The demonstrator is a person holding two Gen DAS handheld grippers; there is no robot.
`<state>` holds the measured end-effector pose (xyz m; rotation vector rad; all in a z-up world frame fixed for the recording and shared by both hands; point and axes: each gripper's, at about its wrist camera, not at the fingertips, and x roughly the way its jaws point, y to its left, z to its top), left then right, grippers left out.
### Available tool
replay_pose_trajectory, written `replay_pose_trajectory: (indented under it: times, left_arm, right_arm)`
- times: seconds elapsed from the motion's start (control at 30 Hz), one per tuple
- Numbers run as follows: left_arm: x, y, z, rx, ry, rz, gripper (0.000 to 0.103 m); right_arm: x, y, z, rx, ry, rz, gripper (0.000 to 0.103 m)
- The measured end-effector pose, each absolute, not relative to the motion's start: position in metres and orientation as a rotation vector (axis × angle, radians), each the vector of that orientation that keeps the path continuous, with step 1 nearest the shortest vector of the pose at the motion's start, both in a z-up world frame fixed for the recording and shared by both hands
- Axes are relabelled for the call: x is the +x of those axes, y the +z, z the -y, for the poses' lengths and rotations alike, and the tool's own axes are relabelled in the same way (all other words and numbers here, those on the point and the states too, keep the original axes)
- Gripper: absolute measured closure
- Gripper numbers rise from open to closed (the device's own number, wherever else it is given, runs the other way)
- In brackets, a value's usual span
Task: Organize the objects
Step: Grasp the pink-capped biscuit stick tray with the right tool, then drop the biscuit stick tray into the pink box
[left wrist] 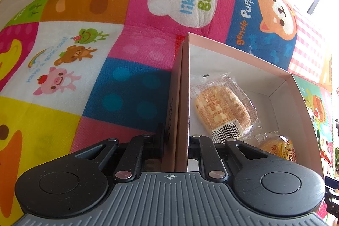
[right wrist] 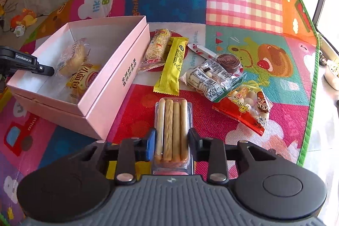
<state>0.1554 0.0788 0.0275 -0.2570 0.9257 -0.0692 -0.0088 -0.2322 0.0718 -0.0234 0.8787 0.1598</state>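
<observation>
A pink box stands open on the colourful play mat, with two wrapped cakes inside. My left gripper is shut on the box's left wall, one finger inside and one outside; it also shows in the right wrist view. The cakes lie just right of it. My right gripper is shut on a clear pack of biscuit sticks, held above the mat to the right of the box.
Loose snacks lie on the mat right of the box: a sesame bar, a yellow packet, a chocolate swirl lollipop, a silver candy bag and a red candy bag. The mat's green edge borders bare floor.
</observation>
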Motion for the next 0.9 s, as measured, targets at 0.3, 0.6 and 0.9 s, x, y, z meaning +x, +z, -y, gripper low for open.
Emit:
replay_pose_trajectory:
  times: [0.3, 0.6, 0.9]
  left_arm:
    - [0.155, 0.027, -0.078, -0.259, -0.066, -0.922, 0.088]
    - [0.155, 0.027, -0.079, -0.276, -0.069, -0.924, 0.087]
    - [0.155, 0.027, -0.082, -0.288, -0.081, -0.926, 0.086]
  right_arm:
    - [-0.069, 0.138, 0.221, 0.059, 0.244, -0.783, 0.072]
    - [-0.089, 0.226, 0.180, 0.118, 0.420, -0.568, 0.072]
    - [-0.017, 0.216, 0.150, 0.334, 0.475, -0.619, 0.072]
